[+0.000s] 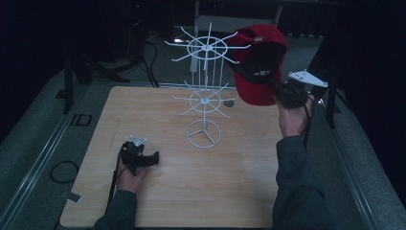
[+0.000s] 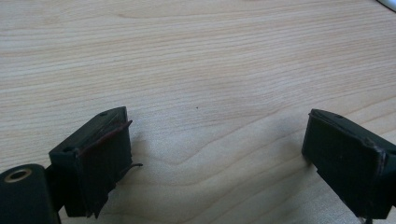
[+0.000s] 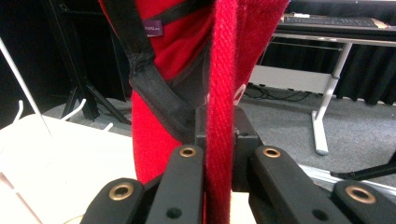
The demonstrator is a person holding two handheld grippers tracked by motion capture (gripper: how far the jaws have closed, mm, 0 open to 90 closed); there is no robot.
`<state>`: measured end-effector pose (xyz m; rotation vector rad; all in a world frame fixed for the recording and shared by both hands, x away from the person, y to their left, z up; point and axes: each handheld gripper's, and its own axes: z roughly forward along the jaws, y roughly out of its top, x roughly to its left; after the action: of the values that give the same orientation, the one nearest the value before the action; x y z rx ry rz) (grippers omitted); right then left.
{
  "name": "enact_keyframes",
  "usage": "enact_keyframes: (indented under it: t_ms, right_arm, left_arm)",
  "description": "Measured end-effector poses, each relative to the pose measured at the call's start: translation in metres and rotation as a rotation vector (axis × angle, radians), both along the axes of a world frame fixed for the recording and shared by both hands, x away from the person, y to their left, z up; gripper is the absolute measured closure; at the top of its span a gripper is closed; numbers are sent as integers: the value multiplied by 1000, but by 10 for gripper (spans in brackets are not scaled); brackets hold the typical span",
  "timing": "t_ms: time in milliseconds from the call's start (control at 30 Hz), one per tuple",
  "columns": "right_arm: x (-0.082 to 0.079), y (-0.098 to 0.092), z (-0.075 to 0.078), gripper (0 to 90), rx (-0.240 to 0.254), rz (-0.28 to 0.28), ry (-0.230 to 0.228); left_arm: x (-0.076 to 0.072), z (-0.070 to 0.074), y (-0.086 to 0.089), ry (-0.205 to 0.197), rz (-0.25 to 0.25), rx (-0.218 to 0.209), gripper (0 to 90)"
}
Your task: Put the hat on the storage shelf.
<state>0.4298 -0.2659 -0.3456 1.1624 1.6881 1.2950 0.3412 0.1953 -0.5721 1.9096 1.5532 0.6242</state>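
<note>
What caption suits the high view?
Right gripper lifts a red cap beside the white wire rack.

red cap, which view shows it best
The high view: the whole red cap shows, held up by the right gripper beside the white wire rack. The right gripper view gives a close look at its clamped red edge and black inner band. The left gripper view faces bare table.

The high view looks down on the whole table (image 1: 182, 191); the left gripper view sees its wood (image 2: 201, 70) up close.
</note>
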Motion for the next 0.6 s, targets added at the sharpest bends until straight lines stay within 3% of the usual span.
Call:
enact_keyframes:
  t_ms: [600]
  right_arm:
    - [-3, 2, 10, 860, 16, 1, -25]
  left_arm:
    - [0, 0, 0, 1, 0, -1, 85]
